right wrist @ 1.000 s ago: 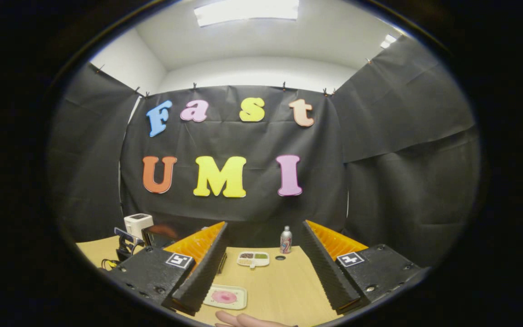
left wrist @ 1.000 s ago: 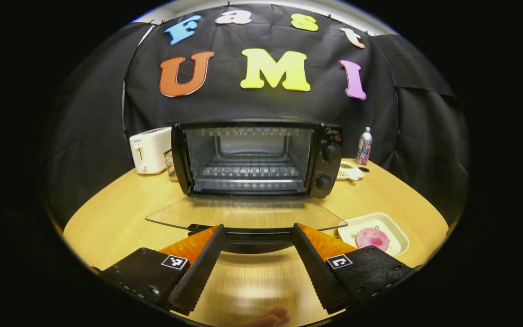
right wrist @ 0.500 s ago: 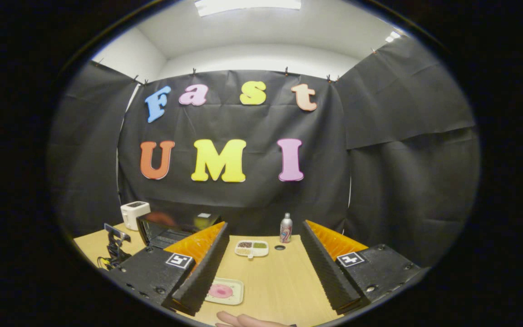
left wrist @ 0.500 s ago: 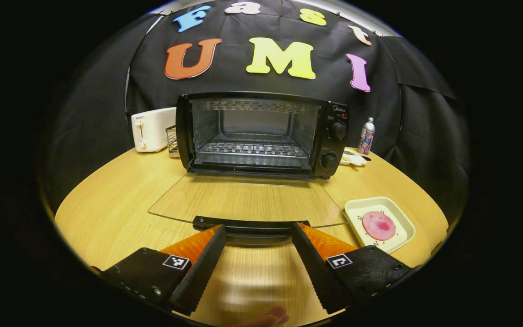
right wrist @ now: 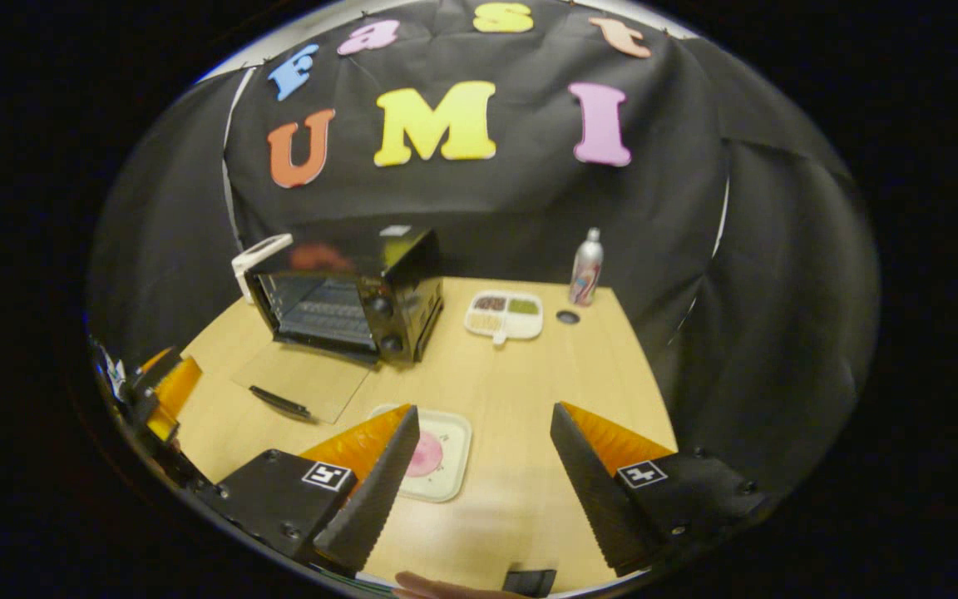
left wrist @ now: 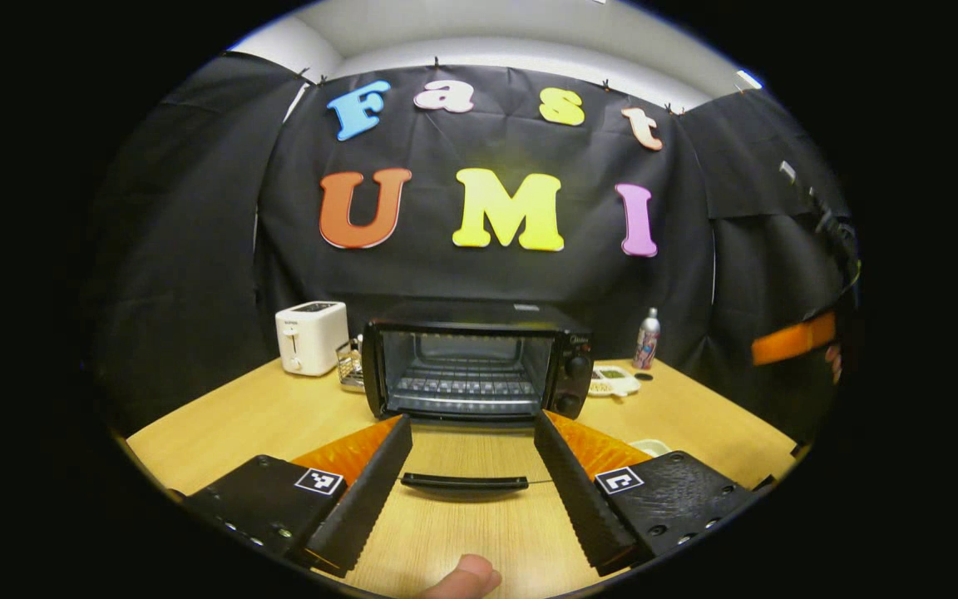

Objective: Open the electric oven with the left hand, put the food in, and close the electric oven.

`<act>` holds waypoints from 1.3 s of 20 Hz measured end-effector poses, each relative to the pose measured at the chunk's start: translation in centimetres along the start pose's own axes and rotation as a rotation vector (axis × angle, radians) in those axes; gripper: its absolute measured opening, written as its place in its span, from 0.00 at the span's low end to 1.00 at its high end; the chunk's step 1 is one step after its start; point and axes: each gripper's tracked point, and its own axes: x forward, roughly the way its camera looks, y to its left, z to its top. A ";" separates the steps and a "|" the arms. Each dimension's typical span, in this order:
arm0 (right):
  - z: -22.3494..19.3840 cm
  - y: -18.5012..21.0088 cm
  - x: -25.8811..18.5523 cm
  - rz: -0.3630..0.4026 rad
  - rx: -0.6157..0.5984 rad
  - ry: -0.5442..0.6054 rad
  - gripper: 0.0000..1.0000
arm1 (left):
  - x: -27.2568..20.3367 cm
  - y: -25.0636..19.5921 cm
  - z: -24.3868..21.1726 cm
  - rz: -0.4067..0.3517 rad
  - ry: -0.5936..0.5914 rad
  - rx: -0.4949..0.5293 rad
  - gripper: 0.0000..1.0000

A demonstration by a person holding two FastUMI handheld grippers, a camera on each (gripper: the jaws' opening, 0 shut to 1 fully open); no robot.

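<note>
The black electric oven [left wrist: 475, 370] stands at the back of the wooden table with its glass door [left wrist: 462, 453] folded down flat, handle [left wrist: 464, 481] toward me, wire rack bare. My left gripper [left wrist: 472, 423] hovers open in front of the door, apart from the handle. In the right gripper view the oven [right wrist: 346, 291] sits far left, door [right wrist: 304, 378] down. A pink round food [right wrist: 422, 456] lies on a pale square plate [right wrist: 454, 433] just beyond my right gripper's left finger. My right gripper [right wrist: 484, 413] is open above the table and holds nothing.
A white toaster [left wrist: 310, 336] and a small wire rack [left wrist: 351, 366] stand left of the oven. To its right sit a divided snack tray [right wrist: 504, 314], a bottle [right wrist: 585, 268] and a small black cap [right wrist: 567, 316]. The left gripper [right wrist: 159, 391] shows at the far left edge.
My left gripper has drawn back and up from the door handle, so the oven looks smaller. The right gripper has tilted down and forward; the table and the plate now lie below it.
</note>
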 end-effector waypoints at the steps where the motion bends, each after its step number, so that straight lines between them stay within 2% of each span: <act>1: -1.2 0.2 2.2 0.022 0.020 0.084 0.97 | -0.7 0.2 1.5 0.009 -0.032 -0.011 0.94; 2: -2.5 0.3 3.9 0.036 0.043 0.168 1.00 | -1.5 0.4 3.0 0.018 -0.062 -0.019 0.94; 6: -6.9 1.0 9.8 0.108 0.116 0.411 0.89 | -3.6 1.9 7.1 0.059 -0.141 -0.031 0.94; 9: -9.1 1.5 11.6 0.138 0.237 0.597 0.84 | -4.6 2.5 8.3 0.079 -0.161 -0.006 0.95; 11: -10.1 2.3 12.1 0.180 0.255 0.684 0.77 | -4.7 3.0 8.3 0.098 -0.151 0.026 0.95; 13: -10.0 2.4 13.0 0.189 0.249 0.695 0.70 | -4.6 3.1 8.0 0.111 -0.140 0.037 0.95; 14: -10.1 2.5 13.3 0.196 0.254 0.703 0.53 | -4.6 3.0 7.8 0.108 -0.132 0.033 0.84; 15: -10.3 2.8 13.2 0.218 0.263 0.725 0.45 | -4.5 3.0 7.6 0.106 -0.124 0.026 0.95; 16: -10.8 3.1 13.3 0.233 0.284 0.752 0.38 | -4.5 3.2 7.4 0.108 -0.116 0.018 0.95; 17: -11.2 3.1 13.4 0.250 0.301 0.775 0.25 | -4.4 3.2 7.2 0.111 -0.107 0.013 0.84; 18: -11.2 2.7 13.6 0.253 0.297 0.763 0.18 | -4.4 3.3 6.8 0.109 -0.091 0.016 0.95; 19: -11.3 2.3 13.6 0.266 0.296 0.769 0.17 | -4.3 3.4 6.3 0.112 -0.076 0.018 0.95; 22: -11.3 2.0 13.6 0.320 0.329 0.759 0.02 | -4.3 3.7 5.4 0.121 -0.046 0.010 0.95; 23: -11.1 1.9 13.6 0.342 0.358 0.755 0.04 | -4.4 3.7 5.4 0.122 -0.045 0.002 0.95; 26: -11.4 2.1 13.3 0.404 0.434 0.726 0.02 | -4.7 3.6 5.6 0.121 -0.043 -0.012 0.95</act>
